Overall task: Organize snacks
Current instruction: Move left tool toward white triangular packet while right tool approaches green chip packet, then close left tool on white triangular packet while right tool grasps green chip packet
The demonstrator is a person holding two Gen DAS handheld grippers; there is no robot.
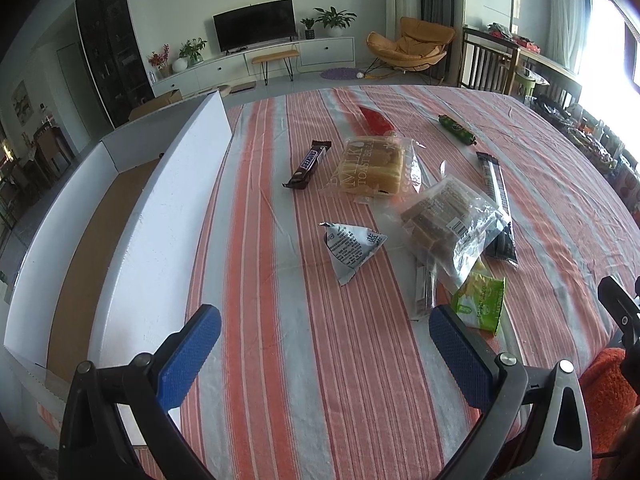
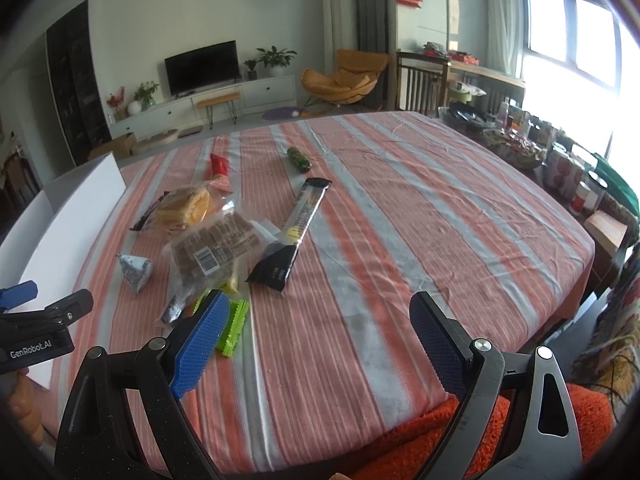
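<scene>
Snacks lie scattered on striped tablecloth (image 1: 320, 360), all ahead of both grippers, none touched.

Left gripper (image 1: 324, 354): nearest item is green packet (image 1: 480, 304), at ~2 o'clock, just beyond its right pad. Grey triangular pouch (image 1: 350, 246) at 12 o'clock, a bit further out. Clear bag of brown bars (image 1: 448, 222) at 1 o'clock, overlapping green packet's far end. Toast bag (image 1: 374, 168) and choc bar (image 1: 310, 164) beyond, 12 o'clock; they lie close side by side, choc bar nearer the box. Red packet (image 1: 374, 120) farther back, partly under toast bag. Green sausage-shaped snack (image 1: 456, 128) far off at 1 o'clock, apart from the rest. Long black sachet (image 1: 498, 200) at 1–2 o'clock, touching bag of bars. White cardboard box (image 1: 168, 216), open, at 10–11 o'clock, along table's left side.

Right gripper (image 2: 316, 338): green packet sits just behind its left pad; black sachet at 12 o'clock; the pile at 10–11 o'clock.

Writing: choc bar reads "SNICKERS"; toast bag "MILK TOAST BREAD"; pouch carries Chinese characters, small print illegible; bag of bars has a barcode label; left gripper body, seen in right wrist view, reads "GenRobot.AI".

Both grippers: blue pads spread wide, nothing between them, hovering over cloth.
</scene>
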